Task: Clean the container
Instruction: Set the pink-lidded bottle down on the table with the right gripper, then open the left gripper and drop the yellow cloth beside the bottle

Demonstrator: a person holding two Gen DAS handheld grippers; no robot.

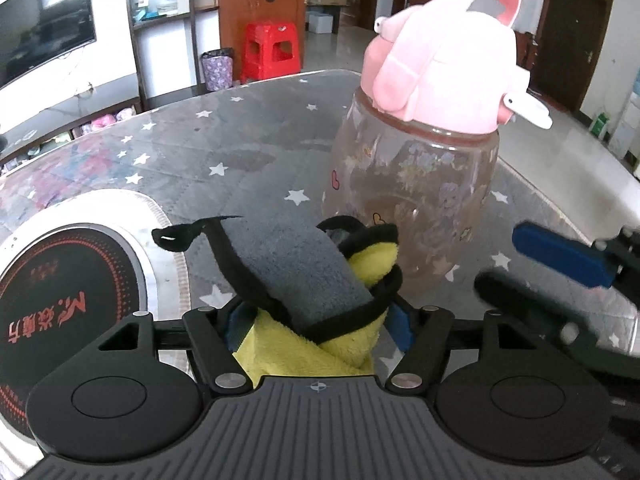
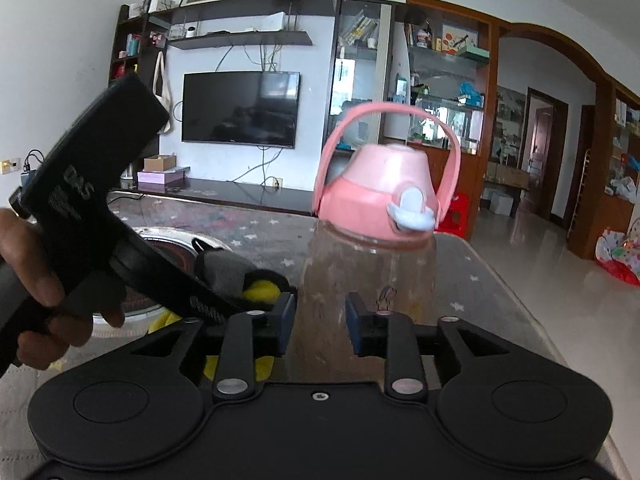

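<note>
Left gripper (image 1: pixel 316 320) clamps a yellow-grey cloth (image 1: pixel 304 276); right gripper (image 2: pixel 320 320) – jaws narrowly parted – stands before the bottle (image 2: pixel 360 272), empty.

A wall-mounted television (image 2: pixel 241 109) hangs on the far white wall between dark shelving (image 2: pixel 132 46) on the left and glass-fronted cabinets (image 2: pixel 440 80) on the right, while a red plastic stool (image 1: pixel 272 51) stands on the glossy pale floor (image 2: pixel 560 256) beyond the star-patterned table (image 1: pixel 192 148).
</note>
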